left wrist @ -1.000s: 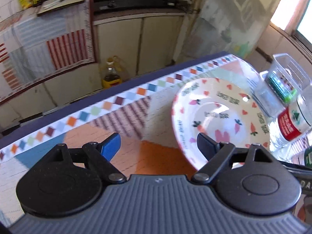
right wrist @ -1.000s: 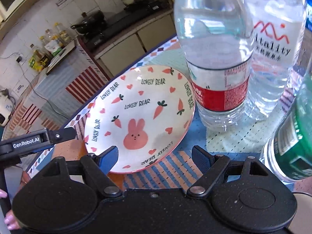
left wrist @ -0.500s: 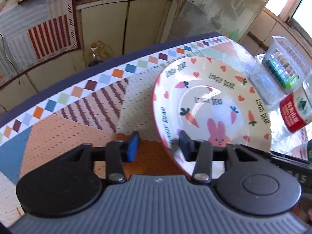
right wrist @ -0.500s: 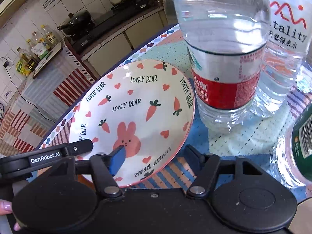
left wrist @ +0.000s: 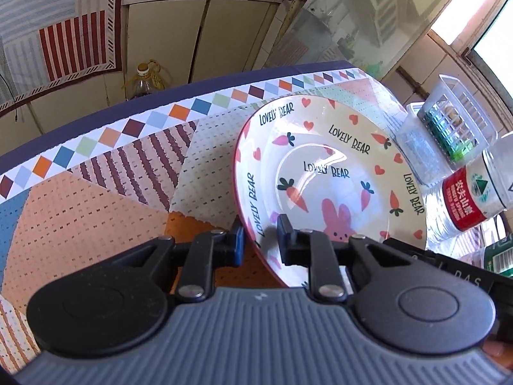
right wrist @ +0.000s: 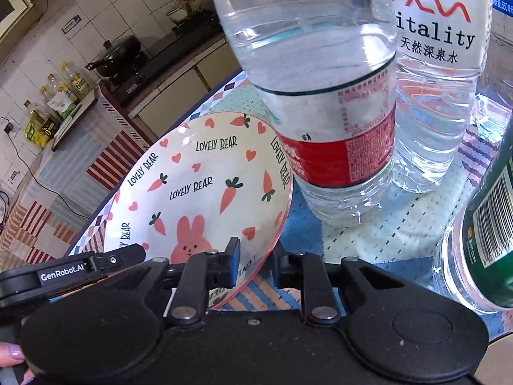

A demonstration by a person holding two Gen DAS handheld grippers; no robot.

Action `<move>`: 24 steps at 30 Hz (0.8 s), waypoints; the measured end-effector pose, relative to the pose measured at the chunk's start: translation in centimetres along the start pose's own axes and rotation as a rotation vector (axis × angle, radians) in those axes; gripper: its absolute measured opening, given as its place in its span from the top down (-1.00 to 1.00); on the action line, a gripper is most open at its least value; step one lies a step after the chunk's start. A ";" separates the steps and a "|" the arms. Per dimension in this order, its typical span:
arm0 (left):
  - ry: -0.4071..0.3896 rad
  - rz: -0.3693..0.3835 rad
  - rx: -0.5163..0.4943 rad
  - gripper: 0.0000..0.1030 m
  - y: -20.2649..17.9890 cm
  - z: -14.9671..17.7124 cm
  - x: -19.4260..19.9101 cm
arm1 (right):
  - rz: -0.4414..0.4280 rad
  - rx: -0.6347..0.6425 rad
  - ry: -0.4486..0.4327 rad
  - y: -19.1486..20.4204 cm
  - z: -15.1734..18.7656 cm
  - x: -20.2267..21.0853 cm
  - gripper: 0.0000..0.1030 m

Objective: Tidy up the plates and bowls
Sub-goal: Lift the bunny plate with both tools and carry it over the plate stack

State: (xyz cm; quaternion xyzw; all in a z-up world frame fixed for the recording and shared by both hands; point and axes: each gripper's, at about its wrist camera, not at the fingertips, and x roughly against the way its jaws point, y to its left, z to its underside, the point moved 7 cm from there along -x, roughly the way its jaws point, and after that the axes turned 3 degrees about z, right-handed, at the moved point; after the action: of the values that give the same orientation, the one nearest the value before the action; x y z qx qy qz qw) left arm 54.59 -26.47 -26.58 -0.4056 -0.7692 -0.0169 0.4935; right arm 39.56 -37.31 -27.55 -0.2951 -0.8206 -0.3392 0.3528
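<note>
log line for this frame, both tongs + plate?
left tongs: shut on plate rim | right tongs: shut on plate rim | plate: tilted

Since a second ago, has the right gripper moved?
Yes. The right gripper has gone forward and shut on the plate rim; against the red-label bottle, which now looms larger, it sits closer.

Daylight from window at upper right of left view, blown out to white. Glare streaks across glossy plate. Strong fisheye bending at the edges. Right view: near water bottle soft, slightly blurred; colours bright, shadows mild.
</note>
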 end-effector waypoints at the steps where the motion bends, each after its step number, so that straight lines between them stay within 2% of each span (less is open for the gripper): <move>1: 0.004 -0.005 0.004 0.63 -0.1 0.0 0.0 | 0.004 0.004 0.003 0.1 0.0 0.0 0.53; 6: 0.034 -0.026 -0.013 0.62 -0.4 -0.2 0.2 | -0.017 0.059 0.043 0.3 -0.2 0.2 0.53; 10: 0.024 -0.027 -0.019 0.62 -0.6 0.2 1.4 | -0.030 0.138 0.012 1.1 -0.5 1.4 0.53; 13: 0.019 -0.031 -0.040 0.63 -1.0 0.8 2.3 | -0.050 0.136 0.043 1.0 -0.7 1.4 0.54; 24: -0.038 -0.071 -0.072 0.62 -1.3 1.0 4.9 | -0.123 0.161 0.025 1.6 -0.8 2.4 0.53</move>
State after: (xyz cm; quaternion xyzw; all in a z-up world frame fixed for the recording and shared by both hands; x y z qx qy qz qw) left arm 52.15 -23.97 -22.80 -0.3959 -0.7912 -0.0545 0.4629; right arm 39.67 -36.40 -24.72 -0.2107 -0.8572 -0.2969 0.3642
